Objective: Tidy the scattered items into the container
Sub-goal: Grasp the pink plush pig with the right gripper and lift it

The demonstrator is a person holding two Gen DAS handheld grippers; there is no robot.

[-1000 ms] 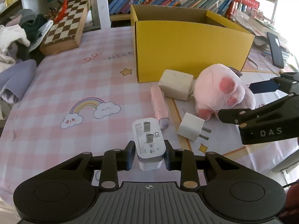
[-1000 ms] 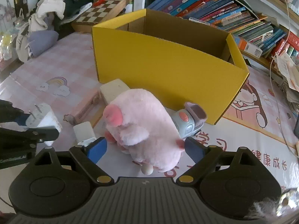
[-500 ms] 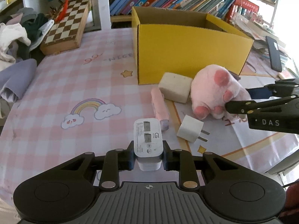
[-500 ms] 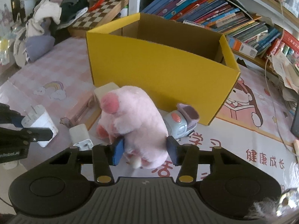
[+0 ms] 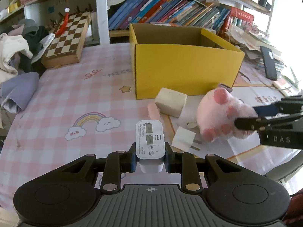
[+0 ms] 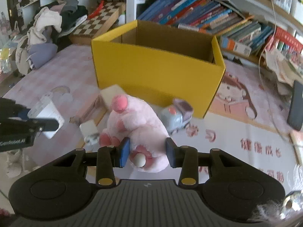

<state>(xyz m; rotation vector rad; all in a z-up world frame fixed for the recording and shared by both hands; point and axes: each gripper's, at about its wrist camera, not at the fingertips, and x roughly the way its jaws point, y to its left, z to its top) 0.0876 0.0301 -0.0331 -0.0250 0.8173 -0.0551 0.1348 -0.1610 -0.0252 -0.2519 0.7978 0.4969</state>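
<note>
The yellow cardboard box (image 5: 185, 70) (image 6: 157, 71) stands open at the back of the pink checked table. My left gripper (image 5: 150, 157) is shut on a white charger (image 5: 150, 140), held above the table; the right wrist view shows this charger (image 6: 47, 119) at far left. A pink plush toy (image 6: 138, 124) (image 5: 221, 117) is squeezed by the pads of my right gripper (image 6: 147, 152), whose jaws are still closing, and it hangs clear of the table. On the table lie a cream block (image 5: 171, 101), a pink bar (image 5: 153, 111), a small white plug (image 5: 184, 138) and a grey toy car (image 6: 176, 115).
A chessboard (image 5: 70, 37) and a heap of clothes (image 5: 17, 56) sit at the back left. Books fill the shelf (image 5: 170, 13) behind the box. A black phone (image 5: 268, 62) lies on papers to the right.
My right jaws have gone from wide apart to pressing on the plush toy, which has risen and tipped off the table. The left gripper has raised the charger a little.
</note>
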